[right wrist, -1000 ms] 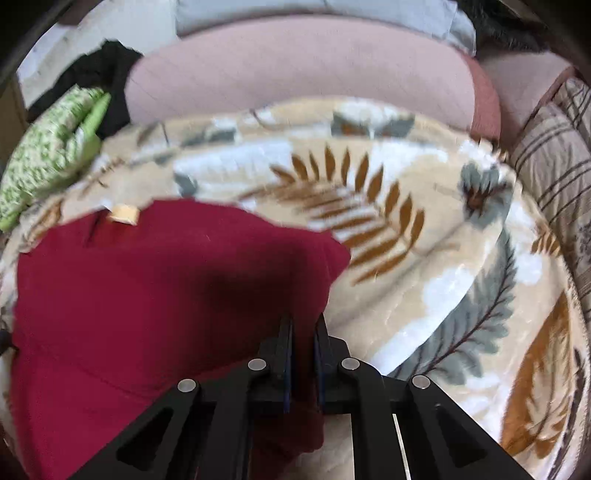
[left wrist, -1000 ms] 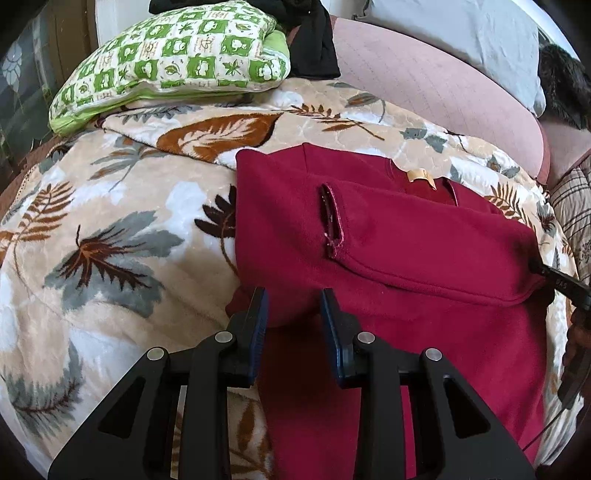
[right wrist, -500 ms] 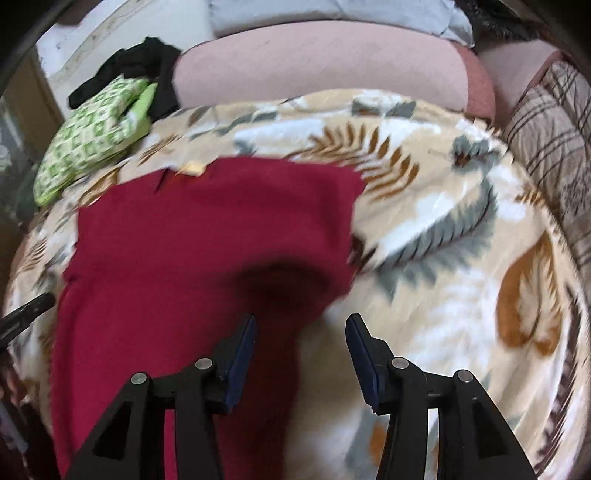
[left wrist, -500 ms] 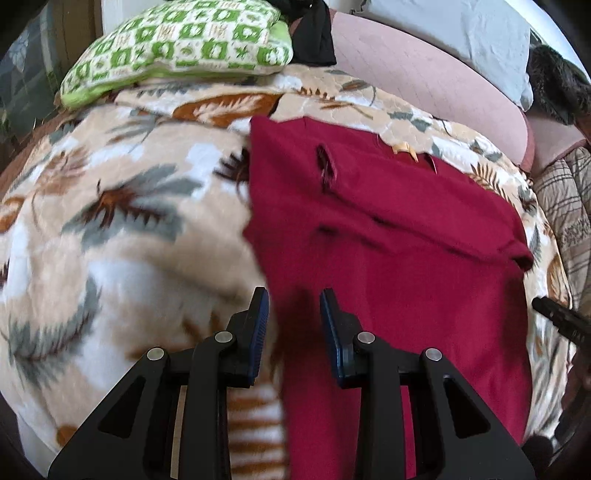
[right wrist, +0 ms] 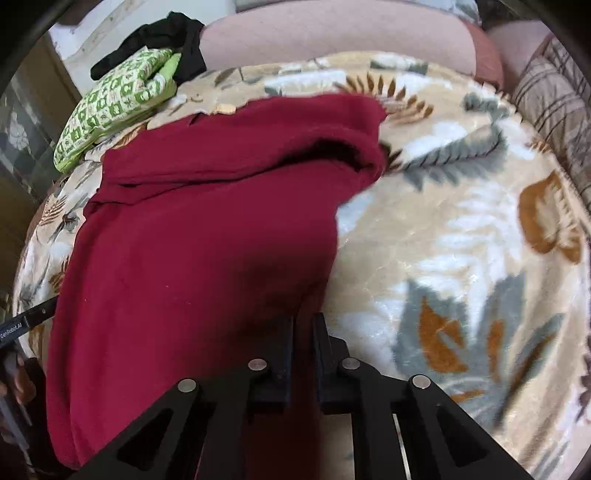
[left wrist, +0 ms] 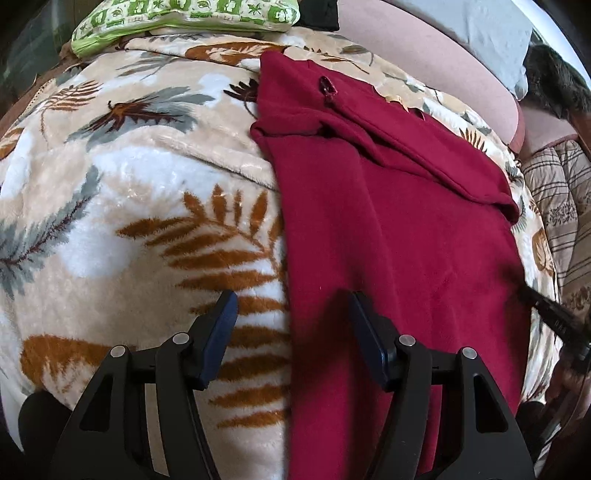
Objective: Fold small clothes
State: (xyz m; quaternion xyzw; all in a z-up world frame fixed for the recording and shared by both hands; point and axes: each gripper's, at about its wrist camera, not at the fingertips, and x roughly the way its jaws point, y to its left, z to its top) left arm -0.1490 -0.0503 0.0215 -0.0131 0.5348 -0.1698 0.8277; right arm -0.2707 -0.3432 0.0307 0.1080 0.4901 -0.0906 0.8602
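From the left wrist, the left gripper (left wrist: pixel 291 317) hangs wide open with nothing between its jaws, straddling the left edge of the red garment (left wrist: pixel 399 229), which lies lengthwise on the leaf-print blanket (left wrist: pixel 122 206) with a sleeve folded across its top. A green patterned pillow (left wrist: pixel 184 14) sits beyond.

From the right wrist, the right gripper (right wrist: pixel 303 332) is nearly closed at the garment's right edge (right wrist: pixel 192 251); it seems to pinch the cloth, though blur makes this uncertain.
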